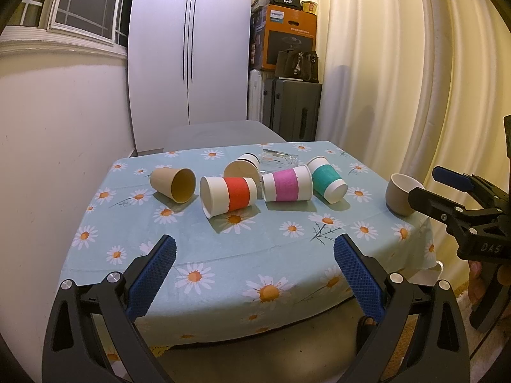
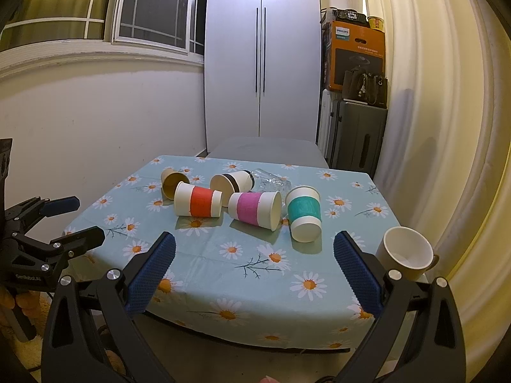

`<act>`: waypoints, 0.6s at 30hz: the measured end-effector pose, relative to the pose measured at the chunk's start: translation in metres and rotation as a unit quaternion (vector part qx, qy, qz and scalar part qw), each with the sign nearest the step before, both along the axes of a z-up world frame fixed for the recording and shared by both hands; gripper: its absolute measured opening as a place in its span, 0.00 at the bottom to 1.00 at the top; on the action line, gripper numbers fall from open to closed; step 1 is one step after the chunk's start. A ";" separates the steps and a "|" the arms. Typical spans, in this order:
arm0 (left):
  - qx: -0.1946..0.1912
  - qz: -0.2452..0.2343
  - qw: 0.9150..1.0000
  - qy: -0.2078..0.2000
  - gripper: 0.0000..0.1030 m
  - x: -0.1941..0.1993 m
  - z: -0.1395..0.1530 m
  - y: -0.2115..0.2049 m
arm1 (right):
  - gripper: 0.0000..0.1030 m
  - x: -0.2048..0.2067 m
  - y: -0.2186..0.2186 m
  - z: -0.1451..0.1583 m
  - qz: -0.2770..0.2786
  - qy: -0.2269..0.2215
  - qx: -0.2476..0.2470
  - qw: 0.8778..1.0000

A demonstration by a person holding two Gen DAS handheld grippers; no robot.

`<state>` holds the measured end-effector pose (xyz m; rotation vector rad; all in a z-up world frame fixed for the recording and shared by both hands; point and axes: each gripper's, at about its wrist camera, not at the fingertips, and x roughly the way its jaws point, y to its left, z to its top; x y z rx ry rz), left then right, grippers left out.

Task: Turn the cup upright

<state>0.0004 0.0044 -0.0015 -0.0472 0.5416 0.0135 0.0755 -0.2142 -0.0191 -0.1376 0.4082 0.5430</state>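
Several paper cups lie on their sides on the daisy tablecloth (image 1: 223, 255): a plain brown cup (image 1: 174, 184), a red-banded cup (image 1: 228, 195), a pink-banded cup (image 1: 287, 187), a teal-banded cup (image 1: 327, 179) and a black-banded cup (image 1: 242, 167). They show too in the right wrist view: red (image 2: 198, 204), pink (image 2: 255, 210), teal (image 2: 303, 214). A beige mug (image 2: 405, 253) stands upright at the right edge. My left gripper (image 1: 255, 263) is open and empty over the near table edge. My right gripper (image 2: 254, 263) is open and empty, near the mug.
A clear glass (image 2: 273, 181) lies on its side behind the cups. A grey chair (image 2: 265, 148) stands behind the table. A wardrobe, a suitcase (image 1: 295, 108) and boxes are at the back. A curtain (image 1: 399, 79) hangs on the right, a wall on the left.
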 end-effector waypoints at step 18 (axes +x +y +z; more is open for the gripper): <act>0.001 0.001 1.000 0.000 0.94 0.000 0.000 -0.001 | 0.95 0.000 0.001 -0.001 -0.001 0.000 0.000 1.000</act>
